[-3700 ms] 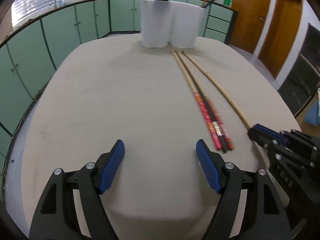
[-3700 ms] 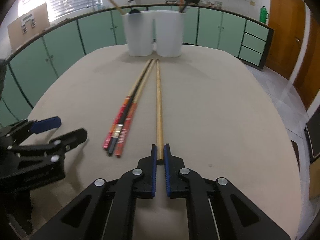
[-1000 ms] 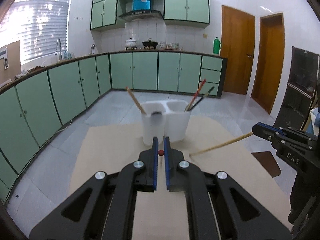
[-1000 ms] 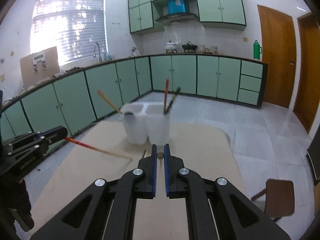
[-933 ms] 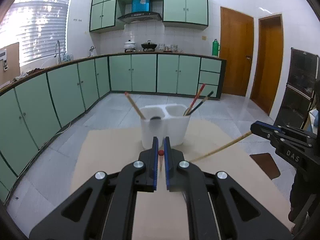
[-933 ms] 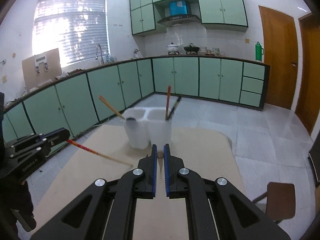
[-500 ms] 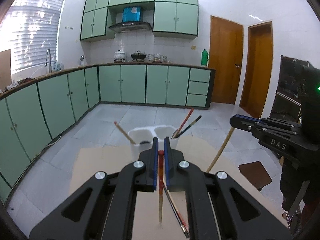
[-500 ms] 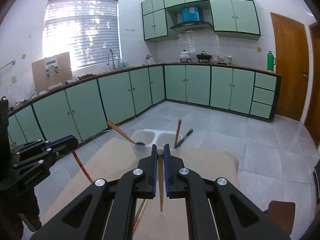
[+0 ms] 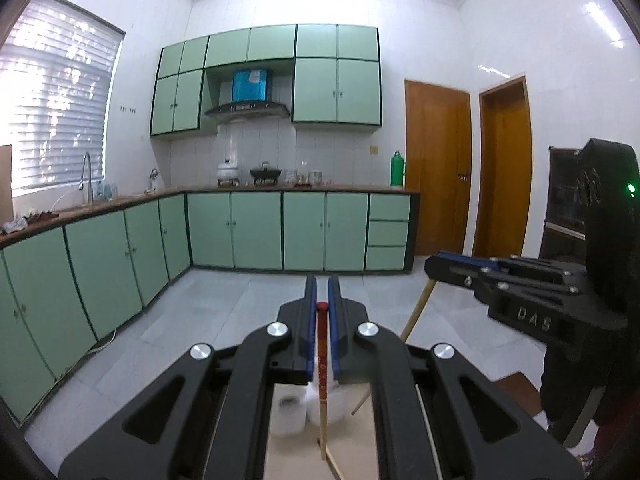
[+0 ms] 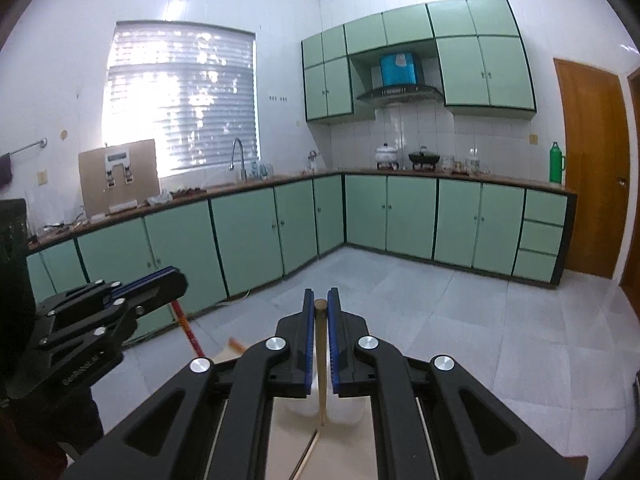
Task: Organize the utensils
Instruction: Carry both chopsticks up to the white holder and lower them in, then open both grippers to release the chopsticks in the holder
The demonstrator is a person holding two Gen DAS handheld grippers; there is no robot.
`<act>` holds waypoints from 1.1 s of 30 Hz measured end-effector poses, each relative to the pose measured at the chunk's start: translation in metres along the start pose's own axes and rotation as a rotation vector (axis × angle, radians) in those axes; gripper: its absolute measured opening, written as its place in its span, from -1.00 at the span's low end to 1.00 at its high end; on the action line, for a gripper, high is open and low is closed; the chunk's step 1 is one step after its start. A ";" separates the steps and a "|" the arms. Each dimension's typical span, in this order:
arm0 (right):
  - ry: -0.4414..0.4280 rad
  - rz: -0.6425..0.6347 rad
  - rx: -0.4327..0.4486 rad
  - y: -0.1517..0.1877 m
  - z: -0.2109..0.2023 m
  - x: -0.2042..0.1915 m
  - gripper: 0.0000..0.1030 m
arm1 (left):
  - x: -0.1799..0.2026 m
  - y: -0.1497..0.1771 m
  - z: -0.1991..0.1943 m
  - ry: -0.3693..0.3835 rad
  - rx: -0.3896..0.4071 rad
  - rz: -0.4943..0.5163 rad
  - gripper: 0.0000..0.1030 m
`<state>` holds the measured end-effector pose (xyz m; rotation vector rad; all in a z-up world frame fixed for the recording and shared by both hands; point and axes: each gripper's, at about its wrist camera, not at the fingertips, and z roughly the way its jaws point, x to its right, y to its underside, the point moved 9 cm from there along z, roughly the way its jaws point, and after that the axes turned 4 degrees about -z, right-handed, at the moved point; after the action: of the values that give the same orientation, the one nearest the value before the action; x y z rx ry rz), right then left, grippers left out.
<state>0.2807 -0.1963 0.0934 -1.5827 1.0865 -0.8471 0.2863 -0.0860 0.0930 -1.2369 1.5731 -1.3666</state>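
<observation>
My left gripper (image 9: 322, 304) is shut on a red-patterned chopstick (image 9: 321, 360) that hangs point down above the white two-cup holder (image 9: 294, 410), which is mostly hidden behind the gripper body. My right gripper (image 10: 320, 304) is shut on a plain bamboo chopstick (image 10: 321, 364), also hanging point down over the white holder (image 10: 348, 408). The right gripper (image 9: 460, 266) with its bamboo stick (image 9: 416, 312) shows in the left wrist view. The left gripper (image 10: 160, 278) with its red stick (image 10: 188, 328) shows in the right wrist view. Both are raised high above the beige table (image 9: 348, 444).
Another chopstick (image 9: 335, 462) lies on the table below; it also shows in the right wrist view (image 10: 306, 454). Green kitchen cabinets (image 9: 256, 232) line the far walls. A brown stool (image 9: 516, 384) stands on the tiled floor at the right.
Both grippers have risen and tilted upward with their chopsticks. The holder and table have sunk to the bottom of both views, and the chopsticks now hang nearly vertical.
</observation>
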 end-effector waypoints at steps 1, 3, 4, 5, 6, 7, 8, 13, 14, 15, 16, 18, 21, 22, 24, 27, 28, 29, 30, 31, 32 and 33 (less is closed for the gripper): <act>0.002 -0.001 0.005 -0.007 0.005 0.002 -0.88 | 0.000 -0.007 0.007 0.004 0.006 -0.001 -0.91; 0.007 -0.004 0.008 -0.017 0.015 0.005 -0.88 | 0.001 -0.018 0.020 -0.006 0.023 0.012 -0.91; 0.010 -0.006 0.007 -0.020 0.020 0.007 -0.88 | 0.001 -0.024 0.029 -0.011 0.032 0.019 -0.91; 0.013 -0.007 0.005 -0.022 0.024 0.009 -0.88 | 0.000 -0.027 0.035 -0.014 0.035 0.022 -0.91; 0.019 -0.007 0.002 -0.024 0.032 0.011 -0.88 | 0.000 -0.030 0.043 -0.018 0.042 0.027 -0.91; 0.023 -0.008 -0.001 -0.025 0.037 0.012 -0.88 | -0.002 -0.033 0.051 -0.029 0.048 0.037 -0.91; 0.028 -0.004 -0.008 -0.025 0.045 0.015 -0.88 | -0.002 -0.034 0.055 -0.037 0.052 0.044 -0.91; 0.056 0.008 -0.036 -0.015 0.076 0.028 -0.88 | -0.011 -0.025 0.089 -0.066 0.066 0.067 -0.91; 0.057 0.014 -0.047 -0.010 0.085 0.031 -0.88 | -0.013 -0.022 0.097 -0.068 0.064 0.064 -0.91; 0.056 0.021 -0.056 -0.005 0.089 0.032 -0.88 | -0.016 -0.017 0.102 -0.069 0.059 0.060 -0.91; 0.056 0.028 -0.066 0.000 0.095 0.034 -0.88 | -0.020 -0.014 0.107 -0.071 0.053 0.054 -0.91; 0.054 0.038 -0.095 0.011 0.107 0.037 -0.88 | -0.027 0.000 0.121 -0.074 0.025 0.028 -0.91; 0.056 0.033 -0.128 0.025 0.119 0.037 -0.88 | -0.041 0.020 0.139 -0.086 -0.034 0.005 -0.91; 0.055 0.032 -0.142 0.031 0.123 0.037 -0.88 | -0.044 0.027 0.144 -0.084 -0.059 -0.001 -0.91; 0.052 0.030 -0.163 0.040 0.126 0.035 -0.88 | -0.052 0.038 0.151 -0.093 -0.096 -0.001 -0.90; 0.049 0.031 -0.187 0.051 0.131 0.034 -0.87 | -0.058 0.052 0.154 -0.096 -0.134 0.001 -0.90; 0.048 0.034 -0.196 0.054 0.132 0.034 -0.87 | -0.059 0.057 0.155 -0.097 -0.146 0.003 -0.90; 0.045 0.036 -0.204 0.056 0.133 0.034 -0.87 | -0.061 0.060 0.152 -0.097 -0.154 0.002 -0.90; 0.041 0.038 -0.214 0.059 0.133 0.034 -0.86 | -0.062 0.063 0.152 -0.095 -0.164 0.001 -0.89; 0.042 0.037 -0.219 0.062 0.133 0.034 -0.83 | -0.063 0.065 0.151 -0.093 -0.172 -0.001 -0.88; 0.046 0.035 -0.219 0.063 0.131 0.035 -0.80 | -0.064 0.066 0.150 -0.095 -0.175 -0.001 -0.88; 0.051 0.035 -0.215 0.063 0.128 0.036 -0.72 | -0.066 0.067 0.147 -0.098 -0.179 -0.001 -0.86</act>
<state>0.3945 -0.1925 0.0000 -1.7214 1.2728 -0.7716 0.4286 -0.0687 -0.0066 -1.3887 1.6541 -1.1676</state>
